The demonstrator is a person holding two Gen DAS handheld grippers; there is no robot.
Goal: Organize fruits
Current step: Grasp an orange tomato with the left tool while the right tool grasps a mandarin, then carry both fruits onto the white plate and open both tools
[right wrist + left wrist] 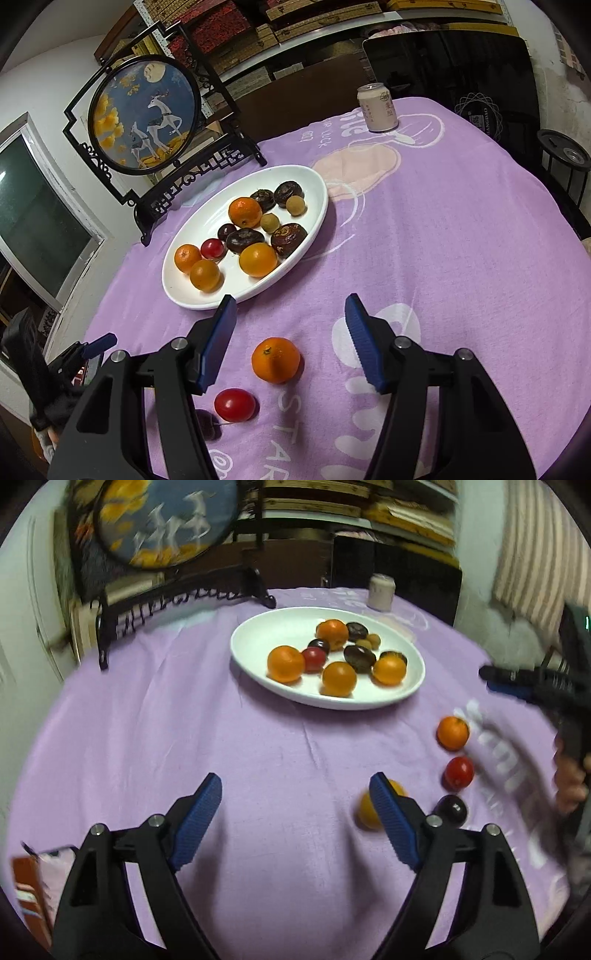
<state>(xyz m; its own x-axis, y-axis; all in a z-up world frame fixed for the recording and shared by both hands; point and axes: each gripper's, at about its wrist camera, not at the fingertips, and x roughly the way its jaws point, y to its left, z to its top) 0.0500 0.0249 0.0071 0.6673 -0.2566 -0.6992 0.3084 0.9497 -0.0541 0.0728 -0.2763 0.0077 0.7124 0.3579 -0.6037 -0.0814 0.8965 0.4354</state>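
A white oval plate (pixel 258 627) (pixel 177 280) holds several oranges, dark fruits, a red tomato and small tan fruits. On the purple cloth lie a loose orange (pixel 452 733) (pixel 275 359), a red tomato (pixel 458 772) (pixel 234 404), a dark plum (pixel 450 809) (pixel 207 424) and a yellow-orange fruit (pixel 365 808) partly hidden behind my left gripper's right finger. My left gripper (pixel 295 794) is open and empty above the cloth. My right gripper (pixel 290 312) is open and empty, with the loose orange just below its gap; it also shows at the right edge of the left wrist view (pixel 495 677).
A drink can (pixel 381 592) (pixel 376 108) stands at the table's far side. A framed round deer picture on a black stand (pixel 147 118) (pixel 162 524) sits behind the plate. Shelves with boxes line the back wall. A black stool (pixel 563 151) stands beyond the table's right edge.
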